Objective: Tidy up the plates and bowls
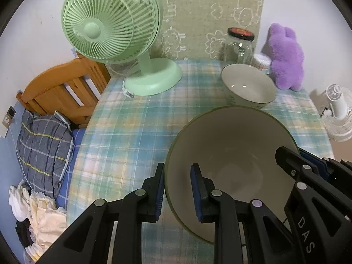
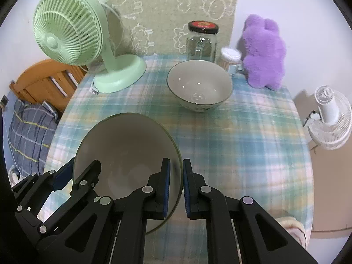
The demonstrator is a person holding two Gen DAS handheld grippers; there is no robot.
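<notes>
A large cream bowl with a dark green rim (image 1: 231,154) (image 2: 125,149) hangs over the plaid tablecloth, gripped from both sides. My left gripper (image 1: 178,189) is shut on its left rim, one finger inside the bowl and one outside. My right gripper (image 2: 176,189) is shut on the opposite rim in the same way. Each view also catches the other gripper clamped on the far rim: the right gripper (image 1: 294,165), the left gripper (image 2: 66,176). A smaller patterned bowl (image 1: 248,85) (image 2: 199,85) stands upright and empty farther back on the table.
A green desk fan (image 1: 110,19) (image 2: 68,26) stands at the back left. A glass jar (image 2: 202,41), a small tub of cotton swabs (image 2: 230,59) and a purple plush (image 2: 264,50) line the back right. A white fan (image 2: 330,114) is off the table's right edge, a wooden headboard (image 1: 61,88) and a pillow (image 1: 44,145) off its left.
</notes>
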